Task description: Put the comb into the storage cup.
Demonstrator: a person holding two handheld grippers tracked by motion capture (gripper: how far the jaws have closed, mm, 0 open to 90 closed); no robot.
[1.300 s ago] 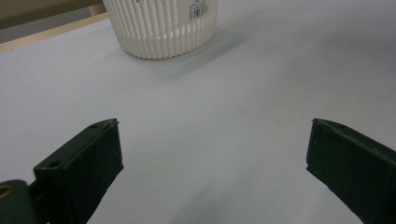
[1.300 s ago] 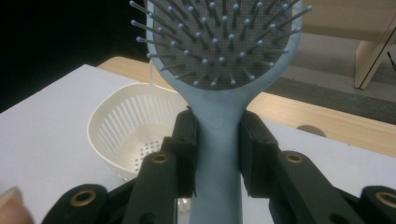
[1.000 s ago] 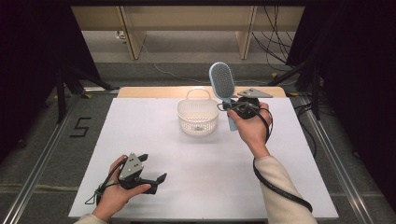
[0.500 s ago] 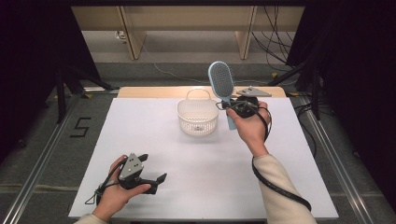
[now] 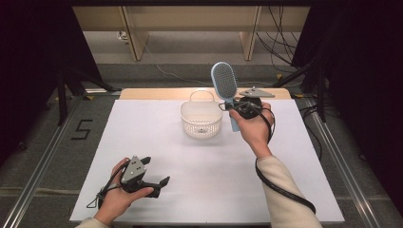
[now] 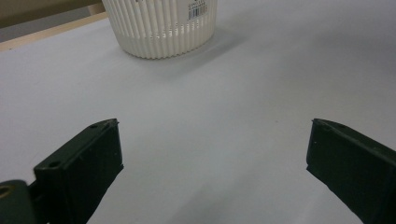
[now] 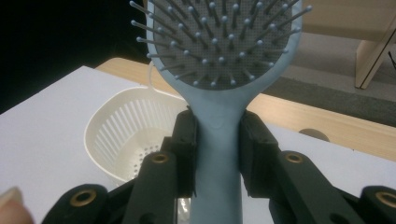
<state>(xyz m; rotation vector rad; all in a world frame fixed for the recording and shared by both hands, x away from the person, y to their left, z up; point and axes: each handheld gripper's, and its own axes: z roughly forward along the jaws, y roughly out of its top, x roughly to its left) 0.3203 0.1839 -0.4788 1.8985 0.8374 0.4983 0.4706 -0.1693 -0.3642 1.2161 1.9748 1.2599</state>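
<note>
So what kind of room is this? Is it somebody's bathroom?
Probably not: it looks like a lab or test room. A white table stands between black curtains, cables trail over the floor, and there's a number 5 marked beside the table.

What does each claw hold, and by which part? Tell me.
The right claw grips the blue hairbrush by the neck of its handle, just below the bristled head. The left claw is open and holds nothing.
</note>
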